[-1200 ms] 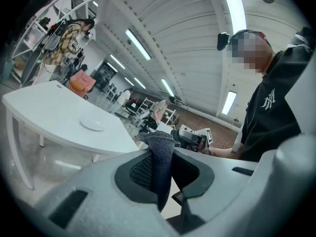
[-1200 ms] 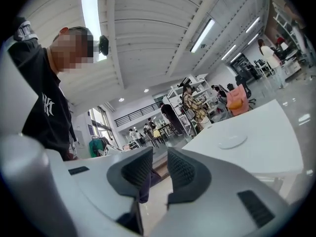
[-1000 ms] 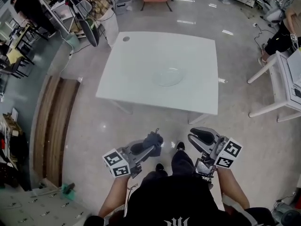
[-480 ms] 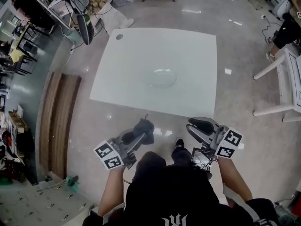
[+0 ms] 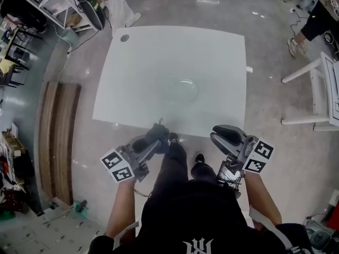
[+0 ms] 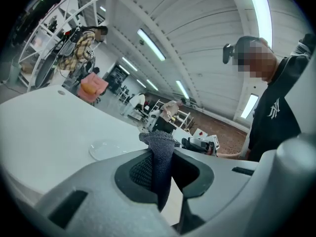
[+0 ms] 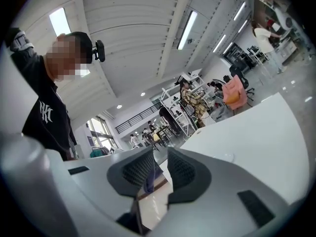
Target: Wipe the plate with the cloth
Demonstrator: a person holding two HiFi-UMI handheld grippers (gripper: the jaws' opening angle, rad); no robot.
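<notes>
A clear glass plate (image 5: 180, 90) lies near the middle of the white table (image 5: 212, 46). My left gripper (image 5: 159, 137) is shut on a dark grey cloth (image 5: 160, 132) and hangs at the table's near edge, short of the plate. In the left gripper view the cloth (image 6: 159, 149) stands up between the jaws of the left gripper (image 6: 159, 168), with the plate (image 6: 106, 149) ahead and to the left. My right gripper (image 5: 225, 135) is off the table's near edge. In the right gripper view the right gripper (image 7: 160, 164) holds nothing, its jaws a narrow gap apart.
Glossy floor surrounds the table. A second white table (image 5: 318, 89) stands at the right, with a person (image 5: 312, 20) beyond it. Wooden boards (image 5: 55, 136) lie on the floor at the left, and shelves and chairs (image 5: 32, 4) crowd the far left corner.
The person has stepped toward the table, which now sits nearer in view. Both grippers came forward with it; the left one, still holding the cloth, has reached the table's near edge.
</notes>
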